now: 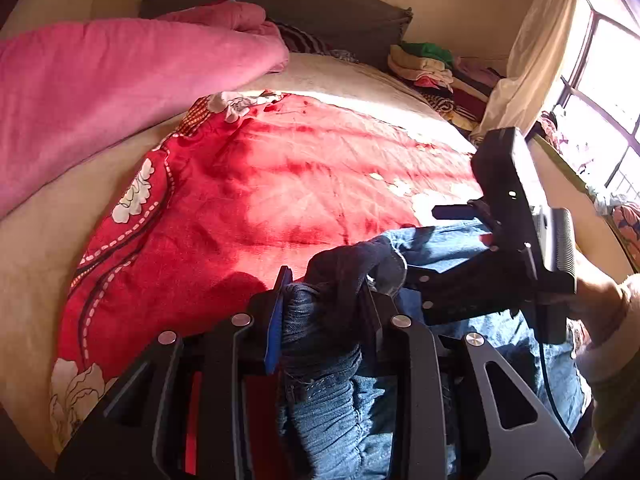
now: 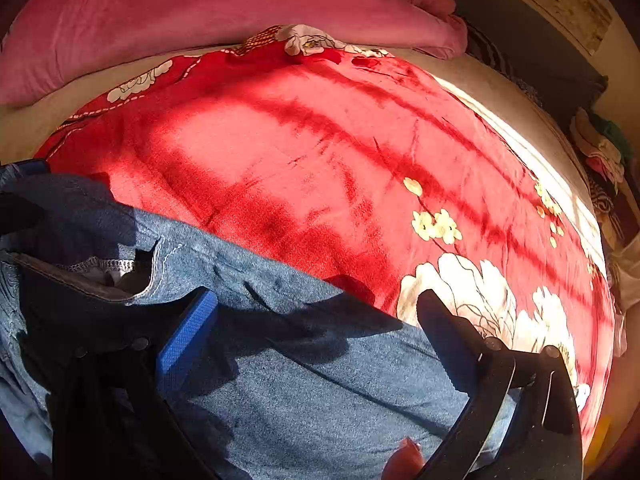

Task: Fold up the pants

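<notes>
Now a bunched fold of the jeans (image 1: 320, 360) is clamped between the pads of the left gripper (image 1: 324, 316), seen at six o'clock in the left wrist view, with dark lining fabric spilling up over the jaws. The rest of the denim is spread toward three o'clock, lying over the red flowered blanket (image 1: 280, 184) on the bed. In the right wrist view the right gripper (image 2: 316, 320) is held above the jeans (image 2: 320, 380) with its jaws wide apart, the blue pad at eight o'clock and the black finger at four o'clock; no cloth is pinched between them, and flat denim is seen beneath the gap. A fingertip is glimpsed at six o'clock there. Trouble could be expected from the left grip: only a crumpled wad is held, so layers may be dragged unevenly and a crooked fold produced. If the right jaws are closed on a single layer, the leg could be pulled apart rather than lifted whole. The plush blanket may also be snagged with the denim if the jaws are pushed too deep.
</notes>
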The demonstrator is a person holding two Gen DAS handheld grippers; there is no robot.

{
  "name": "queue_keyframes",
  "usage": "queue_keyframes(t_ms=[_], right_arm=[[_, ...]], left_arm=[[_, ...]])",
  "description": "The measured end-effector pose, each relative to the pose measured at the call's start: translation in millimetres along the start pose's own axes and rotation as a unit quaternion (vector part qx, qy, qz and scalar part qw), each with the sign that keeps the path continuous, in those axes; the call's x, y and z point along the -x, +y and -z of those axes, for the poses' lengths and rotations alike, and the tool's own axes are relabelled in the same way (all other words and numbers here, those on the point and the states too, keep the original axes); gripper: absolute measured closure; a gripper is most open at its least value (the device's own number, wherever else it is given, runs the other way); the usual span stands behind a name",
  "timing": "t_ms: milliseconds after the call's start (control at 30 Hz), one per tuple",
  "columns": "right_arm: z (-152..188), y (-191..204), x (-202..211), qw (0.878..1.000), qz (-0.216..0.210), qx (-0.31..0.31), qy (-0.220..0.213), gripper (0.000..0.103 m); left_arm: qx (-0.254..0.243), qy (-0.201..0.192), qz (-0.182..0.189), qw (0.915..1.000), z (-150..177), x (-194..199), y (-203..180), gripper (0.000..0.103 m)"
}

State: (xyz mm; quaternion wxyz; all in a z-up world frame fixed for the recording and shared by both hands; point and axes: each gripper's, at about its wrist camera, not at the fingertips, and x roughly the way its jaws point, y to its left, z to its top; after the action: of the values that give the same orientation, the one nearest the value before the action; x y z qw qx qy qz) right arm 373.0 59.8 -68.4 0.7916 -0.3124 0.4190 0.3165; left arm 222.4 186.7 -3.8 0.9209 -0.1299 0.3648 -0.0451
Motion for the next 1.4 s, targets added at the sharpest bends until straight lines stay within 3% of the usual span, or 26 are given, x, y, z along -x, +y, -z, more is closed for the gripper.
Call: queue_keyframes(t_ms=[133, 200, 233, 300, 367, 667, 933, 1400], right_arm=[[-5.1, 3.3, -0.9, 0.998, -0.035, 0.058, -0.004, 0.010], [-3.6, 4.6, 2.6, 0.995, -0.083, 0.061, -0.007, 0.049], [-1.3, 8.0, 5.5, 0.993, -0.095, 0.068, -0.010, 0.056], [4.9, 14.4, 13.5, 0.991, -0.106, 0.074, -0.019, 0.084], [12.3, 16.3, 23.2, 0.992, -0.104, 0.065, -0.031, 0.091], [57.7, 4.6, 99.6, 0.988, -0.120, -0.016, -0.097, 0.093], [111.4, 20.5, 166.2, 0.983, -0.118, -0.054, -0.128, 0.093], [195.4, 90.1, 196.2, 0.977, -0.157, -0.081, -0.117, 0.093]], left_arm=[[-0.028, -0.001, -0.001, 0.9996, 3.5, 5.5, -12.2, 0.081], [-0.044, 0.000, -0.009, 0.9990, 5.9, 7.1, -19.2, 0.082], [-0.051, 0.002, -0.011, 0.9987, 7.5, 8.0, -22.4, 0.083], [-0.060, 0.003, -0.013, 0.9981, 10.3, 10.8, -28.1, 0.083], [-0.069, -0.001, -0.020, 0.9974, 11.7, 15.5, -34.2, 0.083], [-0.087, -0.017, -0.029, 0.9956, 23.8, 48.4, -56.7, 0.083], [-0.107, -0.011, -0.031, 0.9937, 42.7, 73.3, -77.5, 0.083], [-0.124, 0.040, -0.037, 0.9908, 104.3, 98.9, -88.7, 0.083]])
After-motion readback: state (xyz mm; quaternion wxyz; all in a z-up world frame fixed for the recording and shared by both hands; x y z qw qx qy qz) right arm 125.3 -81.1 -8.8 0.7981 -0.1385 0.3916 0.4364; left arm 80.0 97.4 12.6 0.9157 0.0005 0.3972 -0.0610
